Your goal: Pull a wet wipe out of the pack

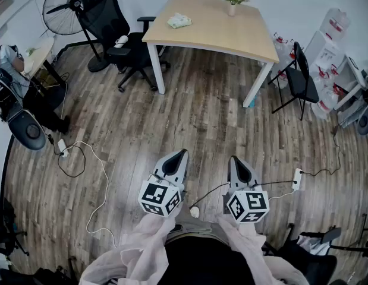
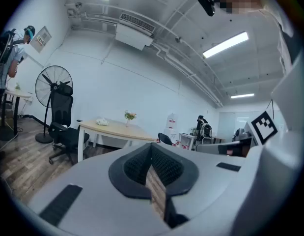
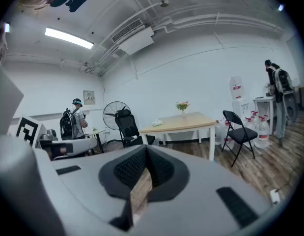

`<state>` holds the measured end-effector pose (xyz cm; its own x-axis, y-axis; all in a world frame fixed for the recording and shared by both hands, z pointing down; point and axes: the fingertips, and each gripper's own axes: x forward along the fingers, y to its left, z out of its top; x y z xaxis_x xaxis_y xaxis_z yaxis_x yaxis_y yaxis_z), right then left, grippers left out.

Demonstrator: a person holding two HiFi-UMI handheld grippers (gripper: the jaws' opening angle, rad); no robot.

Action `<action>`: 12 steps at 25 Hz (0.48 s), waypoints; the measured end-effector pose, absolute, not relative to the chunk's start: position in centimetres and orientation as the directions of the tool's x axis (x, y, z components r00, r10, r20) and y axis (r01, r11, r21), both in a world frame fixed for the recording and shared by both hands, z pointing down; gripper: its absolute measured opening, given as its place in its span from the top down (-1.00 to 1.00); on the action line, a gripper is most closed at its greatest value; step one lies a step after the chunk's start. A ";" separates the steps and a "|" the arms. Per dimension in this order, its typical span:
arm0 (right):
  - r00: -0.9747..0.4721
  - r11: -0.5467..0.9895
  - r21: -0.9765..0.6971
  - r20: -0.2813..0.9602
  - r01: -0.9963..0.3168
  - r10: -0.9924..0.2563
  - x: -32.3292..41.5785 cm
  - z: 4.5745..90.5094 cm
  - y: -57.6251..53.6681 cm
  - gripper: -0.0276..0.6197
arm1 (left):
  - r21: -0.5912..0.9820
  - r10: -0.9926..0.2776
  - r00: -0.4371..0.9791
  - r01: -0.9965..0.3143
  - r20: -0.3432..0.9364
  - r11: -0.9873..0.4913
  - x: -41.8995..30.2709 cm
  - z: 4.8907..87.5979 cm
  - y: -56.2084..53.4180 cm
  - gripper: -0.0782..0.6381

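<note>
**Both tools shut and empty, pack far off on the table**

My left tool point(image 1: 182, 153) and right tool point(image 1: 236, 159) sit low centre of the head view, side by side over bare floor point(image 1: 189, 111). Both have their jaws closed with the pads point(image 2: 134, 166) meeting at the tips, and there is nothing between them. The pack point(image 1: 179, 21) lies upper centre, on the left end of the table point(image 1: 231, 37), well apart from both tools. I judge the task not started, so the step in hand is the approach.

To do it well:
- Walk to the table's near-left corner and steer clear of the office chair point(image 1: 121, 43) just left of it.
- Watch the cables point(image 1: 105, 180) loose on the floor at lower left.
- Open one tool before reaching.
- Pin the pack with one tool, pinch the wipe at the opening with the other and pull slowly, or the light pack will likely lift too.
- The pack's opening is too small to make out from here.

Materials:
- The pack looks like a soft, pale, crumpled pouch, probably slippery film.
- The table top is smooth light wood, rectangular, on white legs.
- A small vase point(image 1: 231, 9) of flowers stands at the far edge and would tip easily.
- The floor is grey-brown planks.
- The pads are dark ribbed rubber set in smooth grey shells.
</note>
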<state>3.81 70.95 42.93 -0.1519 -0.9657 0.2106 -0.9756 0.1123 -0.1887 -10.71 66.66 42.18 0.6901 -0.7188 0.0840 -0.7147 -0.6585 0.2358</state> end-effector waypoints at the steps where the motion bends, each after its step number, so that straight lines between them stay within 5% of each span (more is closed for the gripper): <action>1: -0.144 0.105 -0.184 0.215 -0.977 -0.966 3.9 43.0 71.1 0.89 | 0.229 -0.718 0.690 -0.717 0.091 -0.659 -10.7 42.3 66.9 0.75; 12: -0.121 0.080 -0.183 0.227 -0.980 -0.966 5.1 43.4 72.9 0.88 | 0.221 -0.712 0.693 -0.716 0.112 -0.662 -9.9 42.6 68.7 0.75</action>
